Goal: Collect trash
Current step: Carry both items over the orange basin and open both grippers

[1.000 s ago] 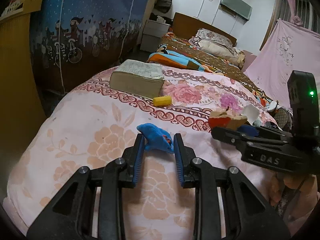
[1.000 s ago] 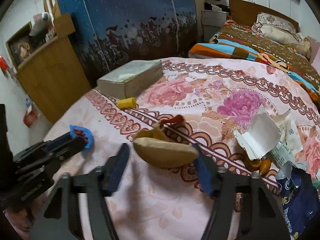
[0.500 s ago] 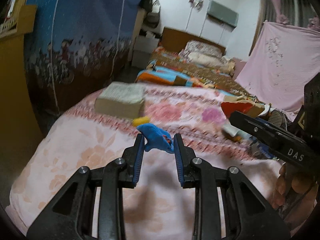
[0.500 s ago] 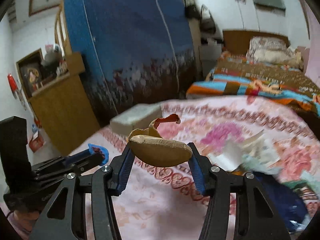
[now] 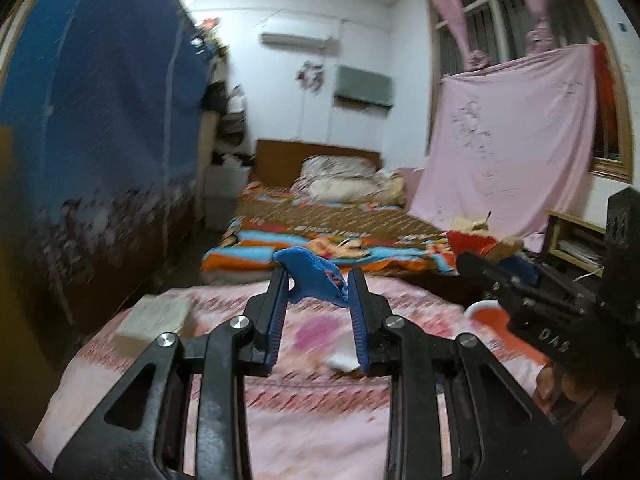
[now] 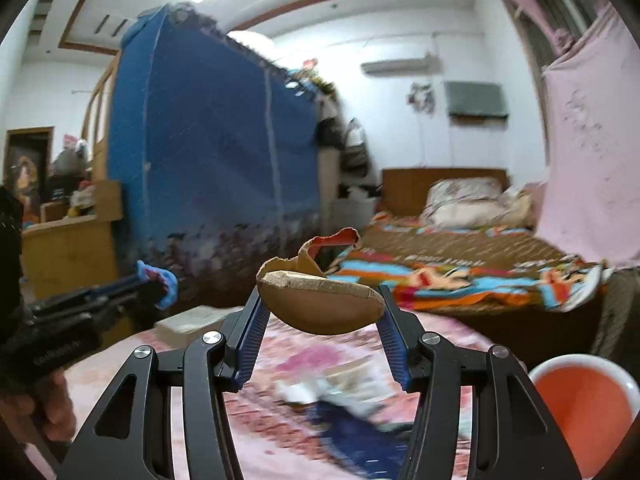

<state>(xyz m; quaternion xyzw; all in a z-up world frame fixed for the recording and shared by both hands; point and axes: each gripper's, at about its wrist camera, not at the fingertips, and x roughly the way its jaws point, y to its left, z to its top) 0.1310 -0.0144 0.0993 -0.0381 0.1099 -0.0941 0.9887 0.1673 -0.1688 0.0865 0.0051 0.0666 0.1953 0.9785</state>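
"DAS" on right claw (white letters)

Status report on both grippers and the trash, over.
Left gripper shut on blue wrapper. Right gripper shut on brown fruit scrap. Both held above the bed; orange bin lower right. Path looks clear.

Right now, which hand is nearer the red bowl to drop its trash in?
Probably right. The red bowl sits beside the right gripper, which holds the brown peel.
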